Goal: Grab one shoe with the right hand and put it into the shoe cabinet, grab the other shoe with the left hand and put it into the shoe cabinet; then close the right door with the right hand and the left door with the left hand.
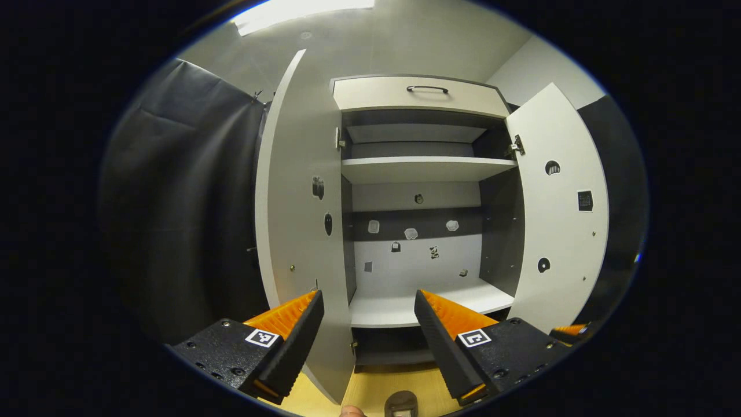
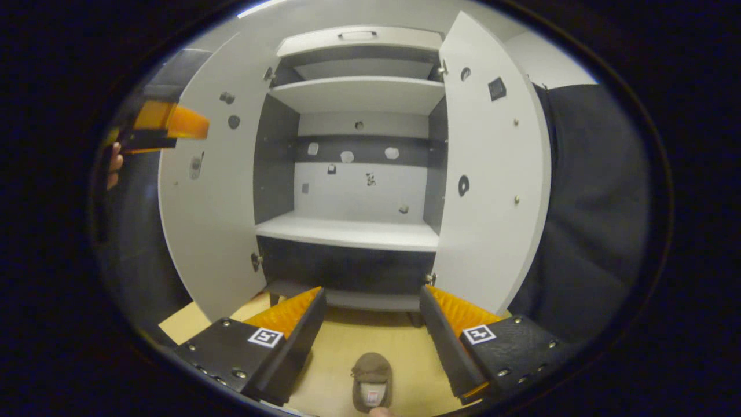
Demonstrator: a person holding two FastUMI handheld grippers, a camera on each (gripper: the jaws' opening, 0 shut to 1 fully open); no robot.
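Shoe cabinet (image 2: 353,231) both doors open, shelves bare, one shoe (image 2: 371,379) on floor at its front edge, left gripper (image 1: 367,315) and right gripper (image 2: 370,307) both released, nothing held

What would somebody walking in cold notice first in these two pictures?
Probably the shoe cabinet, dead ahead with both doors swung wide and its shelves bare. Next, a brown shoe on the wooden floor, lying just below the open right gripper. The left gripper is open too, aimed at the lower shelf.

Matt smooth cabinet doors (image 2: 492,174), pale wood floor (image 2: 370,336)
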